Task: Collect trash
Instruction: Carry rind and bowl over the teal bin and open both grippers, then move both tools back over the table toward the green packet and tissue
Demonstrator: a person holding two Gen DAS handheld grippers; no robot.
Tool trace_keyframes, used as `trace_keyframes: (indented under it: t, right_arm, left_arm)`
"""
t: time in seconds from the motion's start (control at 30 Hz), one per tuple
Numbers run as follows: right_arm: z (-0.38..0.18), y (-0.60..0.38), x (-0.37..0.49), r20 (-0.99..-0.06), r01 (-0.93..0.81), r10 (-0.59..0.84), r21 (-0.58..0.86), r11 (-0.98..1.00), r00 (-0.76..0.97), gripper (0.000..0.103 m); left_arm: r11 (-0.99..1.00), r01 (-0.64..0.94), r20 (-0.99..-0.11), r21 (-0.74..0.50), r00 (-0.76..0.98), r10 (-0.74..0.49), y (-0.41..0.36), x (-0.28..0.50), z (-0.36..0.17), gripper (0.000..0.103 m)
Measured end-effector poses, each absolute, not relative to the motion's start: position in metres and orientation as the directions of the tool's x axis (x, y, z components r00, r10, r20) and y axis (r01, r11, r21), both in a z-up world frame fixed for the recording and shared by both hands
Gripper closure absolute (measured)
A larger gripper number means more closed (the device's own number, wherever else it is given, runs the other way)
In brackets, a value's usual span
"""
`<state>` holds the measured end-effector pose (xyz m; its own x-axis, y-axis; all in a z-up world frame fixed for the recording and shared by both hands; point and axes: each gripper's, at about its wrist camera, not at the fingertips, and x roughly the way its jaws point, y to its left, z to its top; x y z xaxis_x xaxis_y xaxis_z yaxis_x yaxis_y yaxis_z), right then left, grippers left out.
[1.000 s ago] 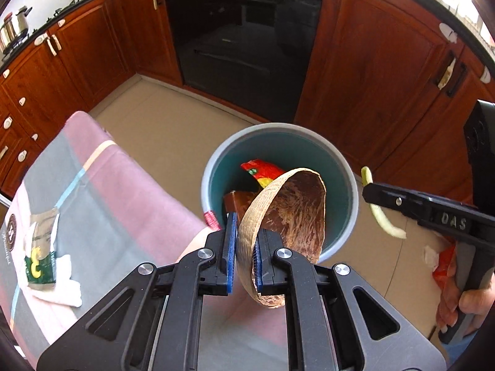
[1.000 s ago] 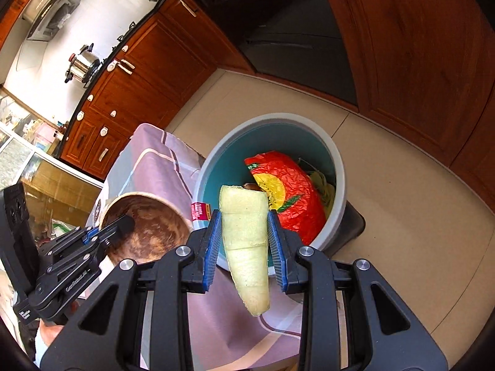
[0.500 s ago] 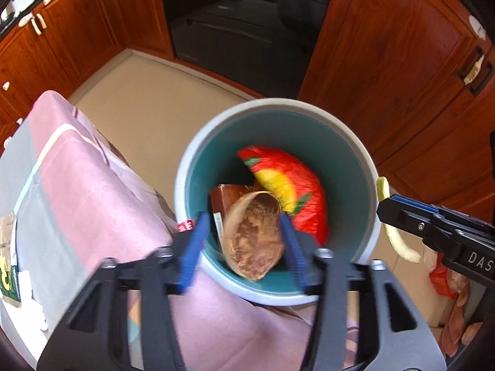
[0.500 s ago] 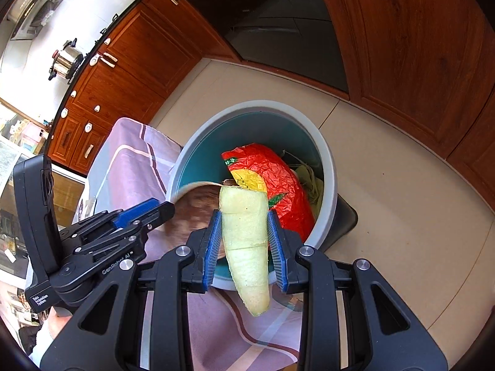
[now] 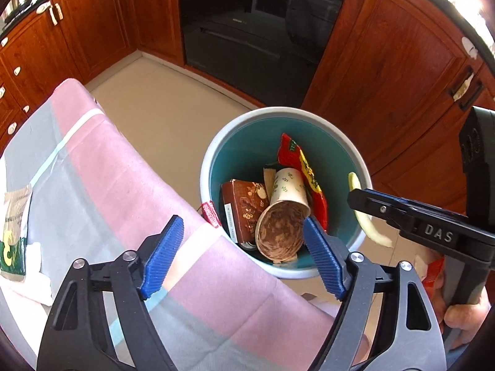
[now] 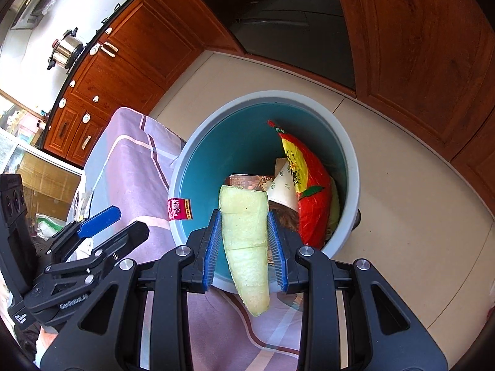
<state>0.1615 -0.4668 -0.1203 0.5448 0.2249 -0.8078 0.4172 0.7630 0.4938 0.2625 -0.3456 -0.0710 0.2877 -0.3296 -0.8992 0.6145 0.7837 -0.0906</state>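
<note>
A teal trash bin with a grey rim [image 5: 213, 160] [image 6: 349, 160] stands on the floor beside the table. Inside lie a paper cup [image 5: 286, 207], a red and yellow snack bag [image 5: 309, 173] [image 6: 309, 191] and a brown box [image 5: 243, 207]. My left gripper [image 5: 244, 253] is open and empty, above the table edge and the bin's near rim. My right gripper [image 6: 244, 241] is shut on a pale green peel [image 6: 246, 235] and holds it over the bin's near rim. The right gripper and peel [image 5: 368, 225] show at the right of the left wrist view.
A pink and grey tablecloth [image 5: 92, 185] [image 6: 130, 167] covers the table next to the bin. A paper packet [image 5: 14, 225] and a white tissue [image 5: 34, 278] lie on it at the left. Wooden cabinets [image 5: 386, 77] and a dark oven [image 5: 247, 31] stand beyond the tiled floor.
My left gripper opened and let go of the paper cup, which dropped into the bin. The left gripper then drew back. The right gripper still holds the peel.
</note>
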Motion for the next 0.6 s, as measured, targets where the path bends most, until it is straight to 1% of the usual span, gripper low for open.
trace_keyframes:
  t: [0.07, 0.17, 0.2, 0.23, 0.27, 0.3, 0.4, 0.53, 0.6]
  right_arm:
    - [-0.12, -0.464, 0.163, -0.81, 0.418, 0.224, 0.492, 0.764, 0.542, 0.074]
    - [-0.118, -0.462, 0.163, -0.811, 0.429, 0.214, 0.488, 0.76, 0.544, 0.071]
    - [-0.117, -0.462, 0.162, -0.809, 0.431, 0.211, 0.49, 0.758, 0.548, 0.065]
    - [-0.115, -0.46, 0.162, -0.809, 0.432, 0.206, 0.488, 0.758, 0.55, 0.057]
    - [-0.113, -0.459, 0.162, -0.809, 0.433, 0.198, 0.482, 0.762, 0.554, 0.054]
    - [-0.111, -0.458, 0.161, -0.809, 0.433, 0.191, 0.477, 0.765, 0.555, 0.049]
    - [-0.105, -0.454, 0.16, -0.807, 0.438, 0.174, 0.472, 0.765, 0.564, 0.029]
    - [-0.102, -0.453, 0.16, -0.809, 0.45, 0.181, 0.48, 0.753, 0.56, 0.022]
    - [-0.101, -0.449, 0.16, -0.81, 0.453, 0.185, 0.483, 0.749, 0.557, 0.022]
  left_arm:
    - [0.785, 0.611, -0.896, -0.101, 0.288, -0.339, -0.337, 0.26, -0.069, 0.018]
    - [0.789, 0.605, -0.89, -0.107, 0.296, -0.348, -0.33, 0.256, -0.066, 0.016]
    - [0.79, 0.604, -0.888, -0.109, 0.298, -0.351, -0.327, 0.254, -0.063, 0.015]
    - [0.791, 0.601, -0.886, -0.111, 0.3, -0.353, -0.324, 0.254, -0.062, 0.015]
    - [0.793, 0.598, -0.884, -0.114, 0.303, -0.355, -0.322, 0.253, -0.06, 0.014]
    - [0.795, 0.595, -0.883, -0.117, 0.305, -0.358, -0.319, 0.253, -0.059, 0.013]
    - [0.804, 0.581, -0.877, -0.128, 0.311, -0.365, -0.31, 0.253, -0.054, 0.01]
    - [0.812, 0.568, -0.872, -0.131, 0.324, -0.367, -0.299, 0.252, -0.048, 0.009]
    - [0.815, 0.564, -0.869, -0.133, 0.328, -0.369, -0.293, 0.251, -0.046, 0.009]
